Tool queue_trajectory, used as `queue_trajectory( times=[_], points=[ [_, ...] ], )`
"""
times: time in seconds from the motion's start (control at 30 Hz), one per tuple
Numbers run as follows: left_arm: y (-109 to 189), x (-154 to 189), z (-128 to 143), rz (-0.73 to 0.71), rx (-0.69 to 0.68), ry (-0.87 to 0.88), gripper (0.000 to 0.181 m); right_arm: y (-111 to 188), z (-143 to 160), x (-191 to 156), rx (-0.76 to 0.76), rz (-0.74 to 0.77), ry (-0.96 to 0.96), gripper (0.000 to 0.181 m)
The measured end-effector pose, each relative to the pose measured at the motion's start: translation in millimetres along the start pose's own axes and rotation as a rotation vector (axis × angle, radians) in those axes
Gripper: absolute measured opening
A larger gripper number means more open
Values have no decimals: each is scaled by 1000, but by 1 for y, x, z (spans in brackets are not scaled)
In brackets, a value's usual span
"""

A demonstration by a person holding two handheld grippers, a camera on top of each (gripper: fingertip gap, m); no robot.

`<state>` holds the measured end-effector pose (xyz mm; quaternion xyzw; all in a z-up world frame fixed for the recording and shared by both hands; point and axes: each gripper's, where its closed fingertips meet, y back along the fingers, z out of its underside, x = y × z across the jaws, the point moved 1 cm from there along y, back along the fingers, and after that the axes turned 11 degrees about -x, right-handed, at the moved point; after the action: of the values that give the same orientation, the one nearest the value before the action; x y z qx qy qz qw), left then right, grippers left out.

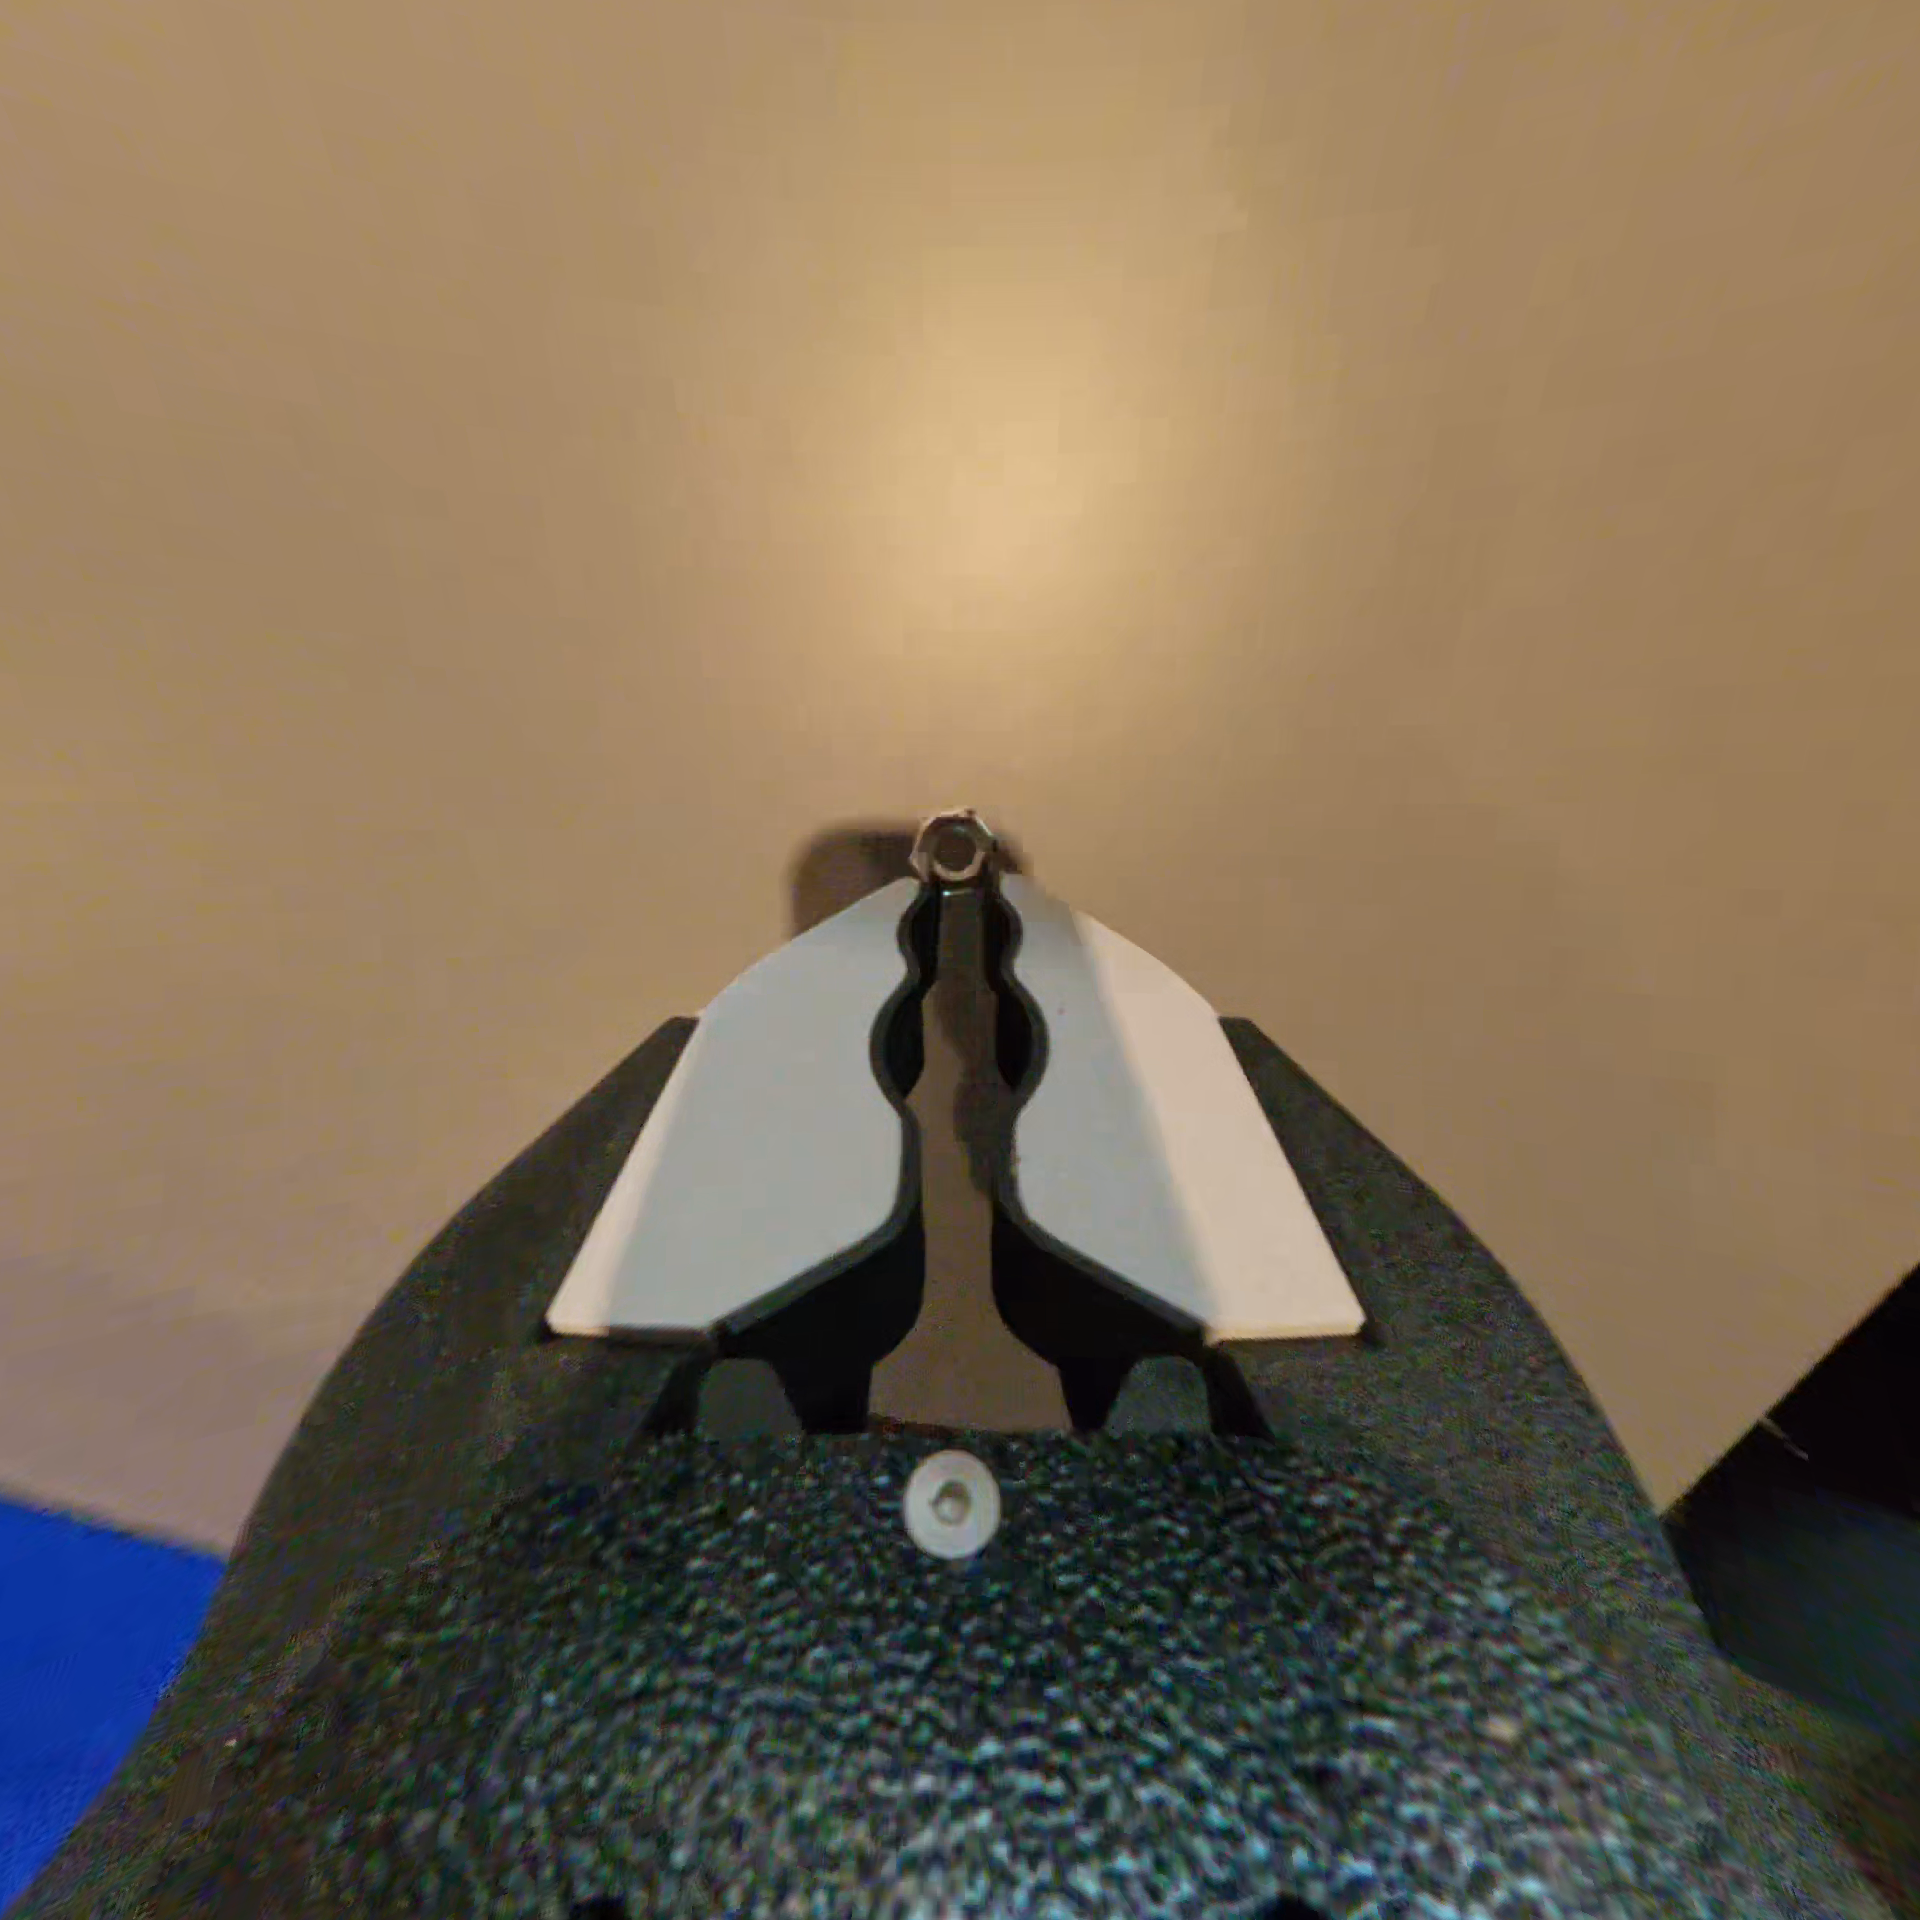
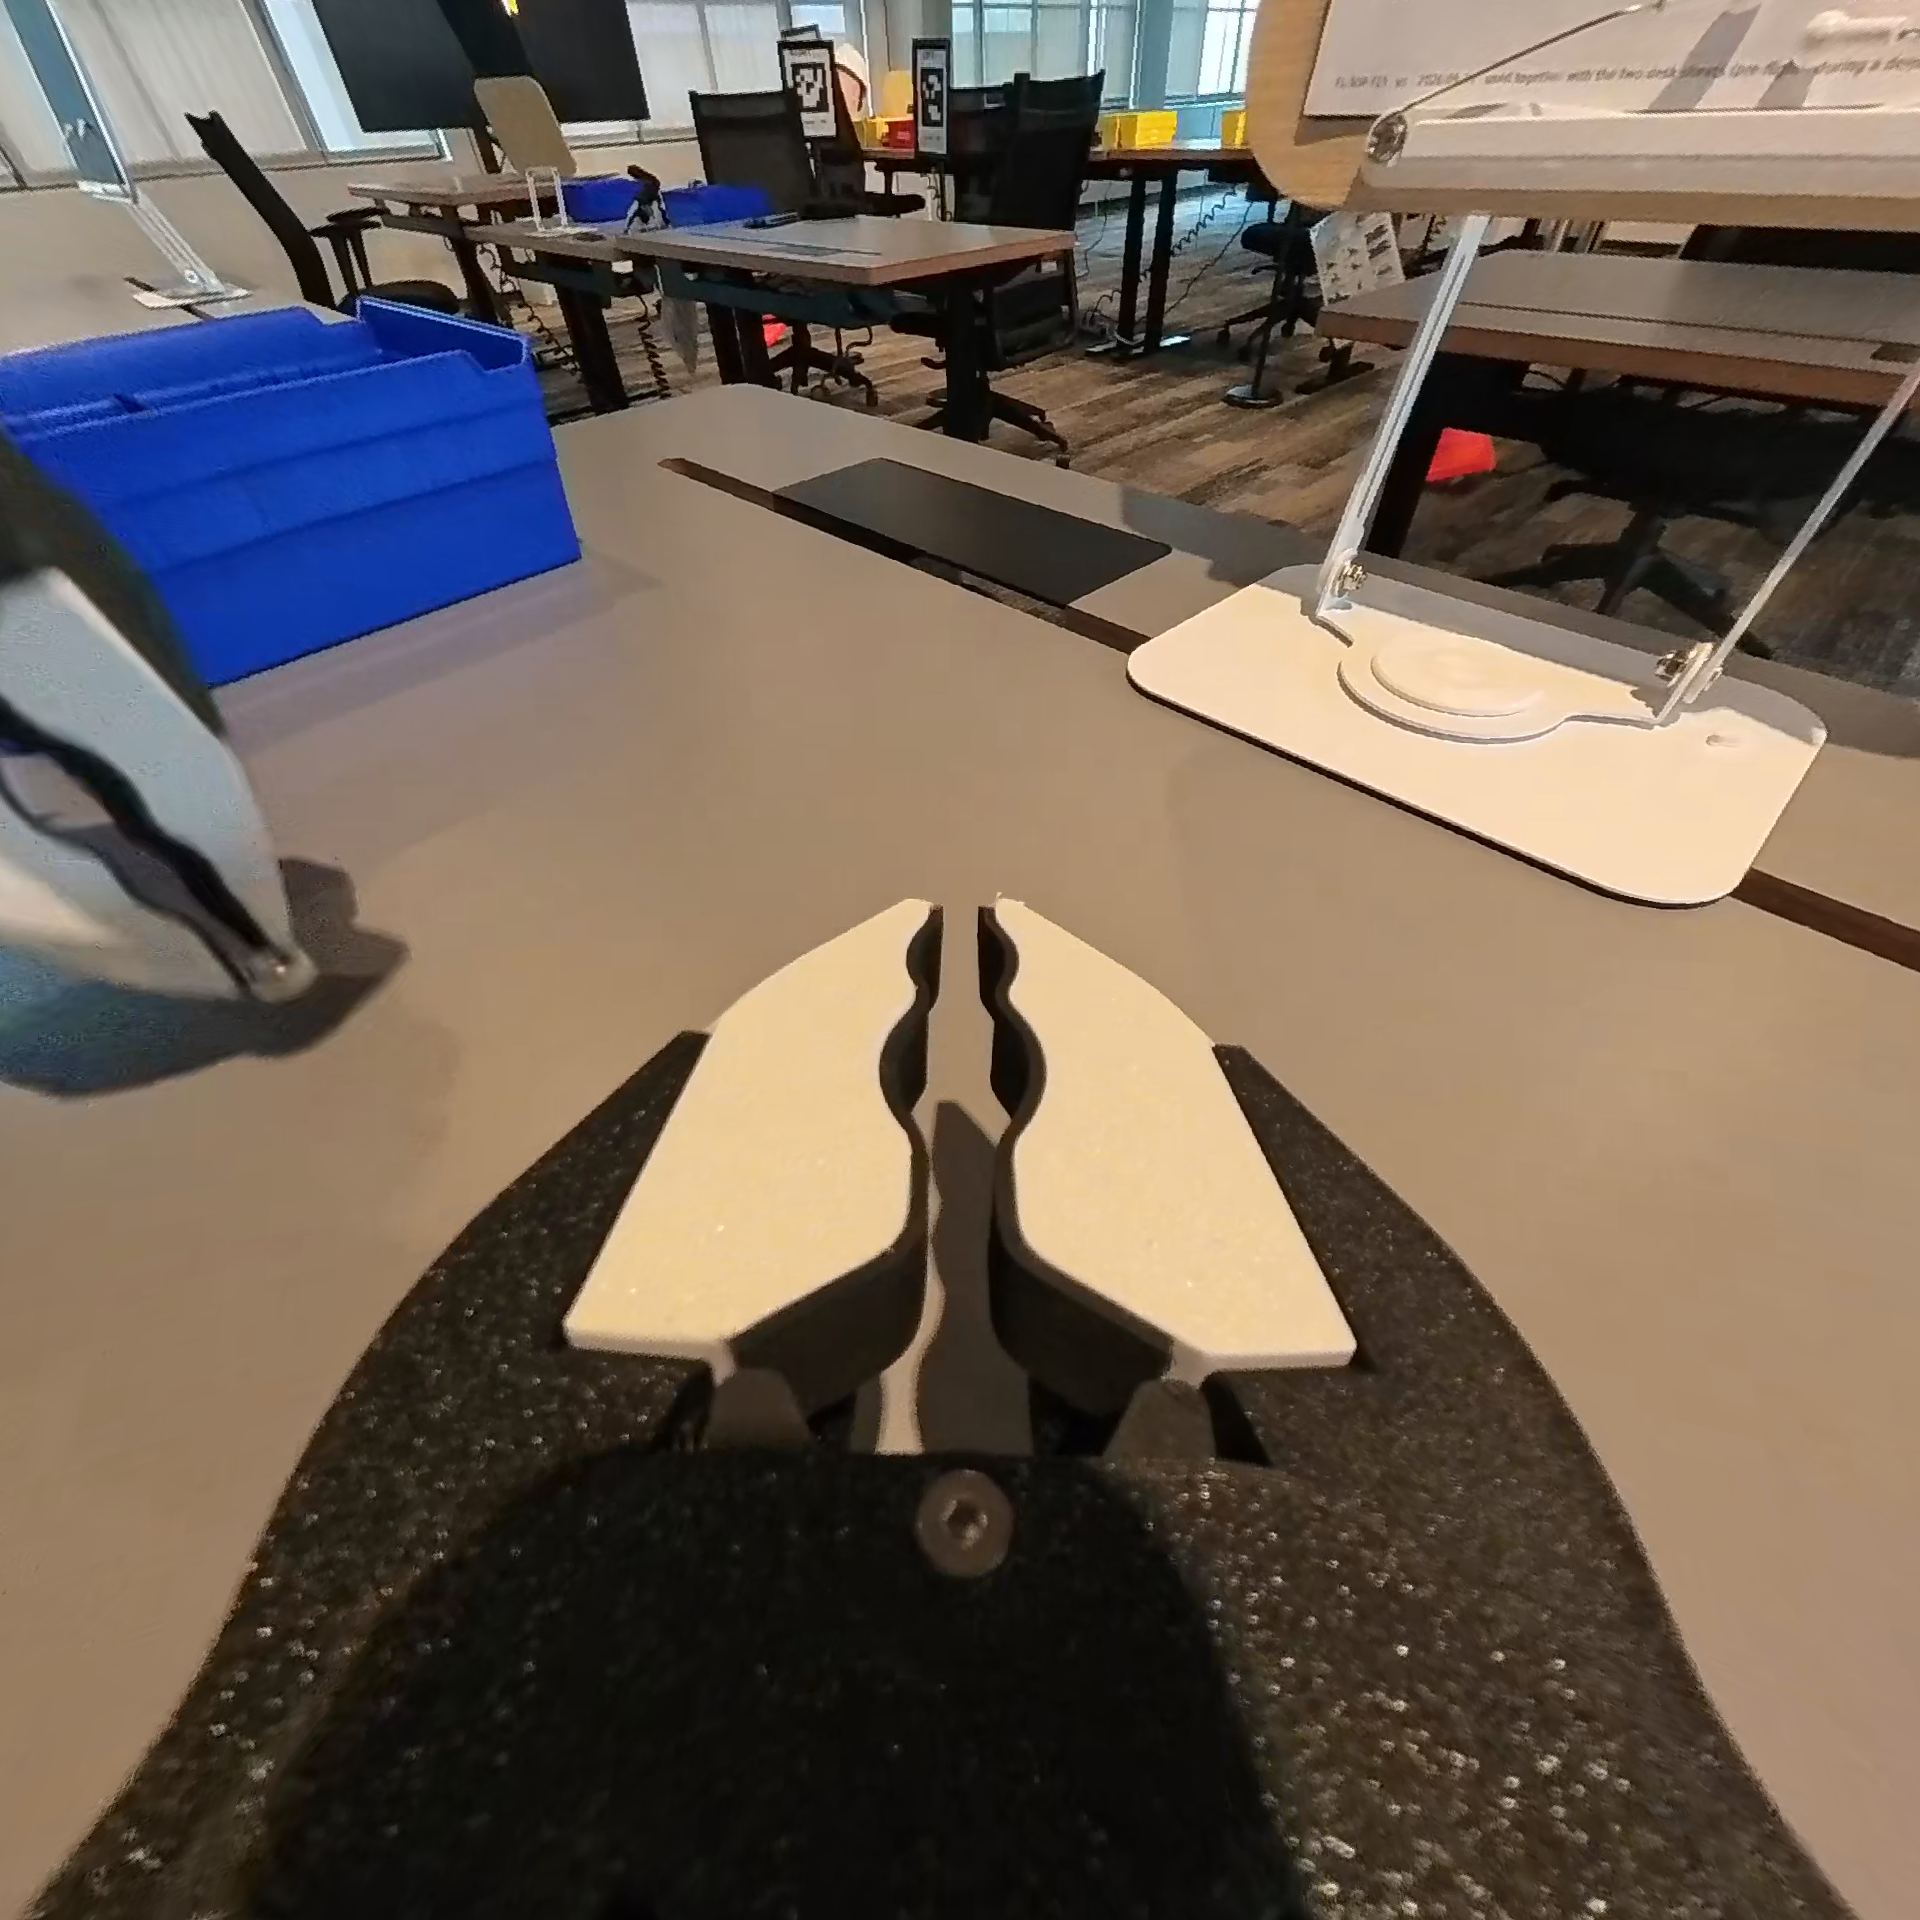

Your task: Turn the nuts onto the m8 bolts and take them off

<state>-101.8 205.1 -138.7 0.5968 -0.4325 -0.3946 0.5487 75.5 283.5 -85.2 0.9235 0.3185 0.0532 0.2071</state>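
In the left wrist view my left gripper [image 1: 954, 883] points down at the tan table and is shut on a small silver hex nut [image 1: 953, 854], pinched at the fingertips with its hole facing the camera. In the right wrist view the left gripper [image 2: 272, 966] shows at the left edge, with its tip and the nut [image 2: 278, 971] at the grey tabletop. My right gripper [image 2: 961, 914] hovers over the table with its jaws almost together and nothing between the tips. A dark shape shows low in the gap; I cannot tell what it is. No bolt is clearly visible.
A blue bin [image 2: 281, 468] stands at the table's back left. A white stand base [image 2: 1475, 769] with a clear acrylic holder sits at the right. A black panel [image 2: 977, 525] lies in the table's far edge. Desks and chairs stand beyond. The left gripper's tips are roughly 20 cm from the right gripper's.
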Motion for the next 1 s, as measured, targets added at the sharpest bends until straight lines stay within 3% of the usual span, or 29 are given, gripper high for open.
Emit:
queue_trajectory(
  times=[0.07, 0.13, 0.27, 0.5, 0.57, 0.67, 0.77, 0.87, 0.93, 1.0],
  points=[
    [-21, 12, -8, 20, -53, -48, 8, 0, 1, -1, -6, -1, 8, 6],
    [-20, 22, -19, 70, -33, -65, 8, -1, 2, -3, -15, -3, 19, 6],
    [-22, 24, -19, 27, -63, -95, 9, -2, 3, -5, -27, -9, 31, 7],
    [-19, 28, -12, 9, -61, -97, 33, -2, 2, -4, -24, -19, 21, 6],
    [-9, 23, -9, -13, -24, -73, 38, -1, 2, -4, -23, -19, 20, 6],
    [31, -1, -1, -52, 113, 34, 38, -1, 2, -4, -22, -19, 20, 6],
    [92, -55, 30, -157, 264, 217, 38, -1, 3, -4, -25, -22, 19, 6],
    [151, -121, 82, -266, 382, 450, 37, -2, 3, -5, -31, -27, 20, 6],
    [170, -166, 128, -352, 347, 588, 37, -2, 4, -6, -37, -31, 23, 6],
    [169, -204, 172, -401, 238, 695, 37, -3, 4, -6, -43, -31, 27, 6]
  ],
)
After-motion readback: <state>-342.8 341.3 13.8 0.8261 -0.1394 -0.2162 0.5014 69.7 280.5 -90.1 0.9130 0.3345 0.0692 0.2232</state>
